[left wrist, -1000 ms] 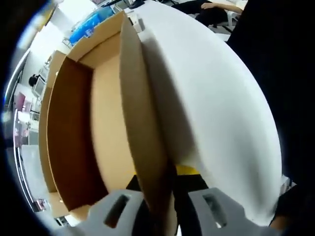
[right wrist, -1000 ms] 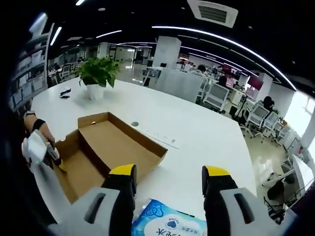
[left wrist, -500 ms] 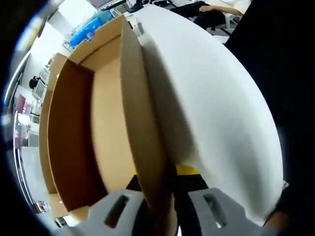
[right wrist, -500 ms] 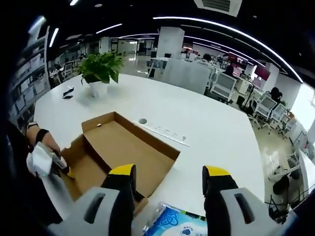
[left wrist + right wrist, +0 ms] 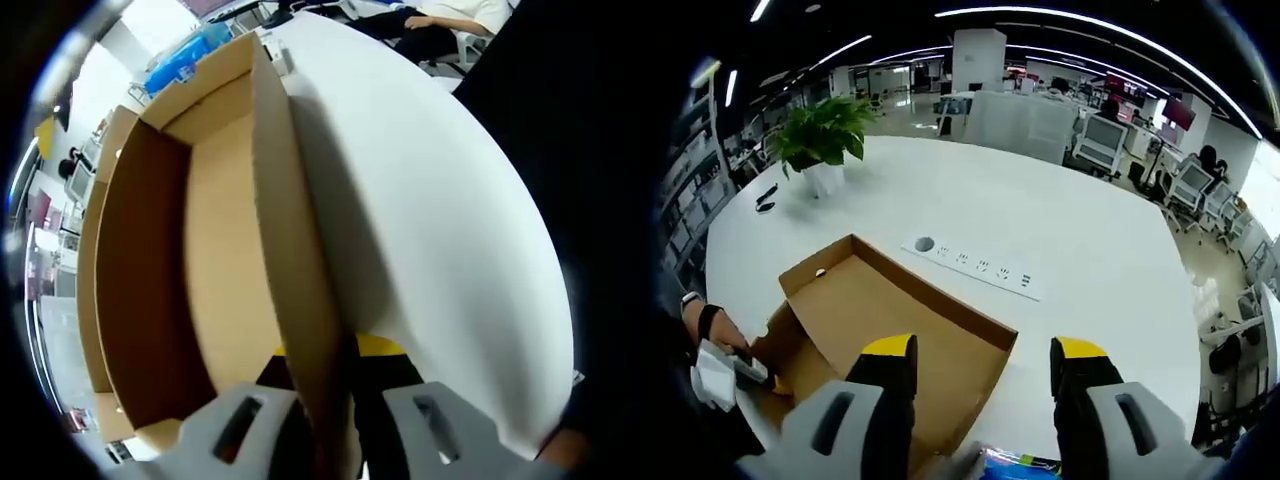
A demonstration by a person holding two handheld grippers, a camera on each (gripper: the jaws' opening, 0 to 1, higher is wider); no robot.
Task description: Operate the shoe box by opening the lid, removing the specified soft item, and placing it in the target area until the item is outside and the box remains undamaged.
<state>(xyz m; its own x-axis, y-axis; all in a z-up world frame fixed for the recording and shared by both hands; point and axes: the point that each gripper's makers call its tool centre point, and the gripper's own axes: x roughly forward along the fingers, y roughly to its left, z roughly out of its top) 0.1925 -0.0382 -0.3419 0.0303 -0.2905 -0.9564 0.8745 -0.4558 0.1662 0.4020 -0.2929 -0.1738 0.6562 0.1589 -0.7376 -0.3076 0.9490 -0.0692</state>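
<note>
A: Left gripper view first. What does it show?

B: The left gripper (image 5: 325,440) is clamped on the near wall of the box (image 5: 225,260), one jaw inside and one outside. The brown inside looks bare. The white table (image 5: 440,230) curves away on the right.

A: How should this hold go?

B: I'd say keep the pinch light and the wall upright, so the cardboard doesn't crease while the other hand works.

A: And the right gripper view?

B: The right gripper (image 5: 985,375) hangs above the table with its jaws spread wide, holding nothing. The whole box lies open below it. A blue pack (image 5: 1025,466), likely the soft item, peeks in at the bottom edge, outside the box, just beside it. Here the left gripper shows at the box's near-left corner, which the close view can't place. A plant (image 5: 822,140) and a socket strip (image 5: 975,268) sit beyond.
</note>
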